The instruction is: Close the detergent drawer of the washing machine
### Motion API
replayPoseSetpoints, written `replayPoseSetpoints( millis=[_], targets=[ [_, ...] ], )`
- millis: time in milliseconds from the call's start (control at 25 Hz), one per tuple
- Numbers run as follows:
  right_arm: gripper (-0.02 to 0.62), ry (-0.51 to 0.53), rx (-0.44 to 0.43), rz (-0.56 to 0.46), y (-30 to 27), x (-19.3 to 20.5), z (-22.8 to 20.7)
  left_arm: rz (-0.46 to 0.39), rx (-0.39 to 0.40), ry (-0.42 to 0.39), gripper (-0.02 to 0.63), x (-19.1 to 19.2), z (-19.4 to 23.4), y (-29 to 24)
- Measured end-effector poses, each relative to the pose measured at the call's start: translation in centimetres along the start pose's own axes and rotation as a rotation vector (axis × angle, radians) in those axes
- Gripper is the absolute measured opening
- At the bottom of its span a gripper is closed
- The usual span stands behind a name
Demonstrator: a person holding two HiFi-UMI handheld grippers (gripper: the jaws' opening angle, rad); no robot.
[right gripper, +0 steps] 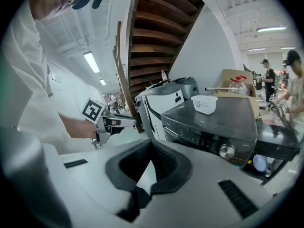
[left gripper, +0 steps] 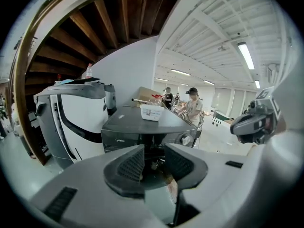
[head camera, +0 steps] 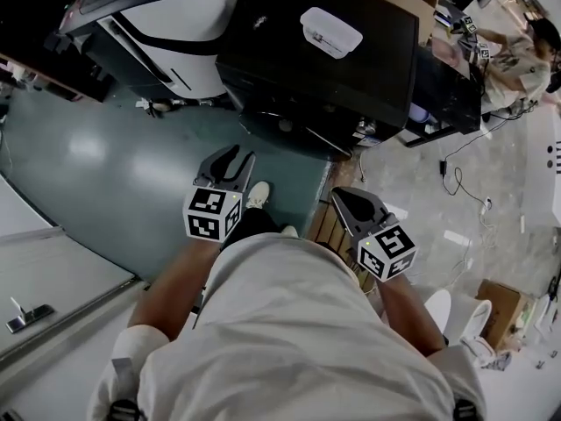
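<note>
Head view and both gripper views, all placed against the washing machine (head camera: 351,68), a dark front-loader straight ahead of me. I stand back from its front on the green floor (head camera: 105,165), well apart from it, and neither tool touches it.

My left gripper (head camera: 237,158) points at the machine's front. Its jaws stand apart with nothing between them, and the machine's lower front shows through the gap. My right gripper (head camera: 344,198) is held off the machine's right front corner. Its pads (right gripper: 164,158) meet at their tips and grip nothing.

The detergent drawer (left gripper: 116,140) is at the left end of the machine's top front panel, opposite the round knob (right gripper: 227,151). As far as I can make out, its face lies level with the rest of the panel.

A white plastic tub (head camera: 330,32) rests on the machine's lid. A white appliance (head camera: 175,24) stands just beside the machine's left flank. Two people (head camera: 517,60) work beyond its right side.
</note>
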State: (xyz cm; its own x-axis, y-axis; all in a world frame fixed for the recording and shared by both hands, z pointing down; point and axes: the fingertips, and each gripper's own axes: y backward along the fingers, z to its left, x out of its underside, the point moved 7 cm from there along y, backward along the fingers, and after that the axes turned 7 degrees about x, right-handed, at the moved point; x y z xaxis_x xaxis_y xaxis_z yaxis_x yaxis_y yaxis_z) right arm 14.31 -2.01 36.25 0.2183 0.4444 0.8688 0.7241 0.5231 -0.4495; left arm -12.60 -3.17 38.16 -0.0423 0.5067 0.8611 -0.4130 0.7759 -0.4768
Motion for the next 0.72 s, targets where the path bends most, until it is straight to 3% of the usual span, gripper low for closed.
replayPoseSetpoints(
  millis=[200,720],
  targets=[
    [0.002,0.015,-0.027,-0.005,1.2,1.0,1.3,-0.031,0.015,0.009,0.126,0.6,-2.9,3.1],
    [0.002,0.041,-0.061,-0.023,3.9,1.9,3.0,-0.073,0.109,0.014,0.02,1.9,-8.4,7.3]
  ],
)
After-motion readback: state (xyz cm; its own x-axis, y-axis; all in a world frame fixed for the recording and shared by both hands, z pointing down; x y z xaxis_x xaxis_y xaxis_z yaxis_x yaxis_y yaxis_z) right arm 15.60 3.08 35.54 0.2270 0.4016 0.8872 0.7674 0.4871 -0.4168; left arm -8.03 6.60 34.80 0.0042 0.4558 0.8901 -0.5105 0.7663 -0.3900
